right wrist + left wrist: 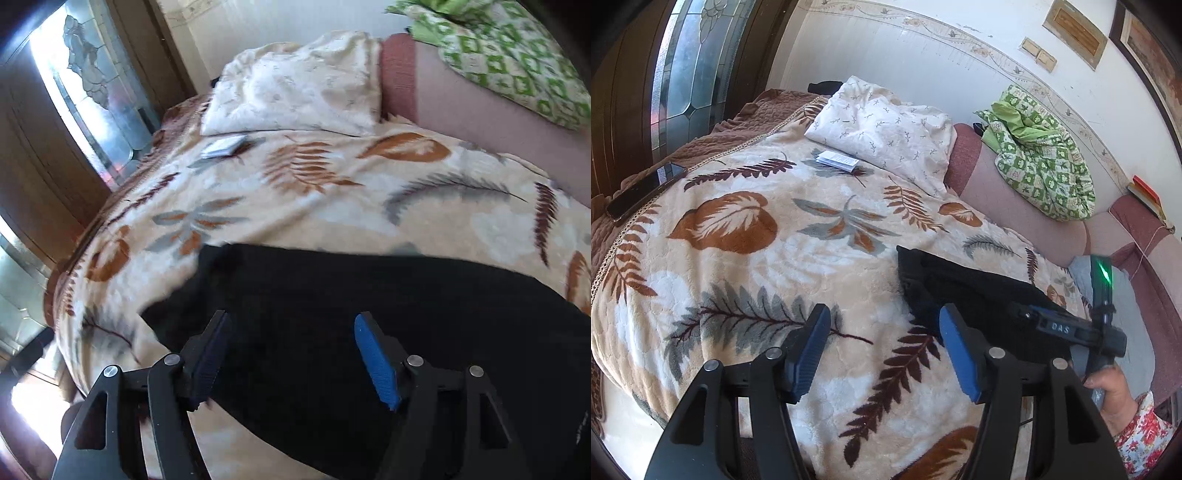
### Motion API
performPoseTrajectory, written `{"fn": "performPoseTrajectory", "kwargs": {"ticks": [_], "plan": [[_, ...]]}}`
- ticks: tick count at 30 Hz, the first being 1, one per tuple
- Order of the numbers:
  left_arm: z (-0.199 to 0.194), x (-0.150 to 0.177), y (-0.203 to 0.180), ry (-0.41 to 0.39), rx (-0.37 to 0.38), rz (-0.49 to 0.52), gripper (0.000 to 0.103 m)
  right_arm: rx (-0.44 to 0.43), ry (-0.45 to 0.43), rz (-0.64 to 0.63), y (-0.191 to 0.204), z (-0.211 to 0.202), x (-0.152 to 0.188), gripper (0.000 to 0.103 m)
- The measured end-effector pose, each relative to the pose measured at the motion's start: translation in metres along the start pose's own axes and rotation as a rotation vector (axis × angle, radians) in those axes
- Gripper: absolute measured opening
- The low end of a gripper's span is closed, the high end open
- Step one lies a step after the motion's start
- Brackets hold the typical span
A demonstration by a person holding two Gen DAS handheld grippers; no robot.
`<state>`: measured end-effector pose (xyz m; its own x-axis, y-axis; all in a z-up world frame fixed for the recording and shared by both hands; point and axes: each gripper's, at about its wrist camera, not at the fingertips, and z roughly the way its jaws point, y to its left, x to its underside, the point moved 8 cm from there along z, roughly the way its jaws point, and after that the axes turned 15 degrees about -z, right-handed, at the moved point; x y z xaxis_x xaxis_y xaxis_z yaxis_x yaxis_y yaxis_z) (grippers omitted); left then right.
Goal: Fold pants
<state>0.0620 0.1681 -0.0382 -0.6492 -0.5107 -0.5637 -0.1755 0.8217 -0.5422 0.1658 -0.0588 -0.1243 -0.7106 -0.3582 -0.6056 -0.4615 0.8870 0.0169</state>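
Note:
The black pants lie folded on the leaf-patterned blanket, to the right in the left wrist view. My left gripper is open and empty, hovering over the blanket just left of the pants. In the right wrist view the pants fill the lower middle, and my right gripper is open directly above them, holding nothing. The right gripper's body shows at the right edge of the left wrist view, over the pants.
A white pillow and a small white packet lie at the head of the bed. A phone rests on the left edge. A green patterned cloth sits on the pink bolster by the wall.

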Motion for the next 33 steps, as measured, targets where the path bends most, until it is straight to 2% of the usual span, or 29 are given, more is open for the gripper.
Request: {"fn": "performPoseTrajectory", "kwargs": {"ticks": [2, 4, 5, 6, 8, 9, 10, 11, 12, 13, 15, 16, 20, 22, 24, 25, 27, 28, 29, 30, 33], "plan": [[0.001, 0.004, -0.009, 0.008, 0.002, 0.019, 0.061, 0.104, 0.055, 0.039, -0.051, -0.014, 0.043, 0.074], [0.001, 0.008, -0.018, 0.015, 0.005, 0.037, 0.061, 0.171, 0.109, 0.118, -0.106, -0.029, 0.084, 0.074], [0.001, 0.011, -0.023, 0.017, 0.005, 0.048, 0.061, 0.187, 0.109, 0.172, -0.135, -0.041, 0.106, 0.06], [0.002, 0.013, -0.028, 0.021, 0.003, 0.061, 0.061, 0.097, 0.066, 0.233, -0.154, -0.053, 0.121, 0.042], [0.004, 0.017, -0.038, 0.029, -0.002, 0.087, 0.061, -0.051, 0.001, 0.344, -0.176, -0.072, 0.137, 0.034], [0.004, 0.02, -0.043, 0.033, -0.003, 0.098, 0.061, -0.057, -0.014, 0.4, -0.189, -0.083, 0.144, 0.034], [0.006, 0.022, -0.047, 0.039, -0.004, 0.107, 0.061, 0.008, -0.005, 0.409, -0.201, -0.09, 0.149, 0.039], [0.007, 0.025, -0.051, 0.044, -0.006, 0.114, 0.061, 0.121, 0.021, 0.406, -0.217, -0.099, 0.157, 0.053], [0.008, 0.028, -0.055, 0.051, -0.008, 0.122, 0.061, 0.192, 0.035, 0.409, -0.229, -0.104, 0.163, 0.074], [0.009, 0.031, -0.058, 0.058, -0.011, 0.132, 0.062, 0.237, 0.048, 0.439, -0.245, -0.108, 0.174, 0.078], [0.011, 0.036, -0.065, 0.065, -0.025, 0.161, 0.062, 0.294, 0.096, 0.512, -0.267, -0.111, 0.193, 0.078], [0.013, 0.039, -0.067, 0.067, -0.033, 0.172, 0.062, 0.309, 0.091, 0.546, -0.277, -0.117, 0.2, 0.078], [0.025, 0.044, -0.07, 0.093, -0.06, 0.167, 0.062, 0.324, 0.016, 0.537, -0.281, -0.136, 0.194, 0.078], [0.031, 0.045, -0.071, 0.103, -0.066, 0.152, 0.062, 0.331, -0.038, 0.468, -0.265, -0.146, 0.177, 0.078], [0.038, 0.044, -0.07, 0.112, -0.079, 0.129, 0.062, 0.396, -0.114, 0.37, -0.242, -0.158, 0.152, 0.079], [0.042, 0.043, -0.07, 0.117, -0.081, 0.115, 0.062, 0.422, -0.158, 0.328, -0.232, -0.163, 0.142, 0.082], [0.05, 0.042, -0.068, 0.126, -0.084, 0.082, 0.062, 0.427, -0.235, 0.267, -0.212, -0.167, 0.125, 0.103], [0.054, 0.041, -0.066, 0.127, -0.083, 0.068, 0.062, 0.391, -0.248, 0.248, -0.201, -0.162, 0.116, 0.103], [0.058, 0.042, -0.066, 0.125, -0.084, 0.059, 0.062, 0.349, -0.224, 0.234, -0.192, -0.153, 0.111, 0.103], [0.063, 0.041, -0.064, 0.123, -0.088, 0.053, 0.062, 0.302, -0.162, 0.21, -0.184, -0.138, 0.106, 0.103], [0.078, 0.04, -0.06, 0.123, -0.09, 0.042, 0.062, 0.276, -0.114, 0.107, -0.159, -0.114, 0.092, 0.103]]}}
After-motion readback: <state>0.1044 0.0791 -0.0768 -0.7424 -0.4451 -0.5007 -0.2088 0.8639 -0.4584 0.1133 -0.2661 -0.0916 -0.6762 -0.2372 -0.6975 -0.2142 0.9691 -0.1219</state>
